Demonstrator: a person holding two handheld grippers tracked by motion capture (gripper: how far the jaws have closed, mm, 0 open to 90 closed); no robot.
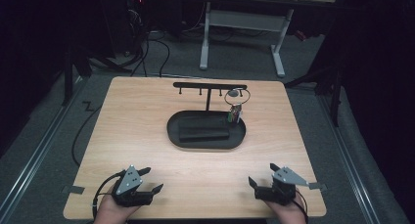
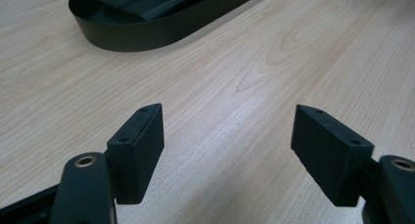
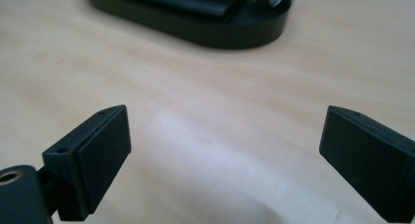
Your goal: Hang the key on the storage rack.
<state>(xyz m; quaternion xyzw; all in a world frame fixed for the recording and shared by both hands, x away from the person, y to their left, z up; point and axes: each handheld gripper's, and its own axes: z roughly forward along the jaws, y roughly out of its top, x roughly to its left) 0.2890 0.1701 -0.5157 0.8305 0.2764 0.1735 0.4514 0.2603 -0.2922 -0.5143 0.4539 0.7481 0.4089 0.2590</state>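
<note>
Wooden desk [image 1: 147, 131] over grey floor | black oval tray [image 1: 176, 136] with hook stand [image 1: 208, 87] sits mid-desk, keyring [image 1: 236, 106] hanging at its right | left hand-held gripper [image 1: 150, 181] spread, empty, near edge | right hand-held gripper [image 1: 262, 175] spread, empty, near edge

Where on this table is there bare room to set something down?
Bare wood lies between the black tray and the left gripper and right gripper, and along the table's left side. Crowded: tray's right end, where keys hang from the stand.

tray [image 1: 175, 136] mid-table [image 1: 137, 111], block [image 1: 204, 134] in it, rack [image 1: 209, 85] behind, what may be keys [image 1: 235, 114] hanging at right
</note>
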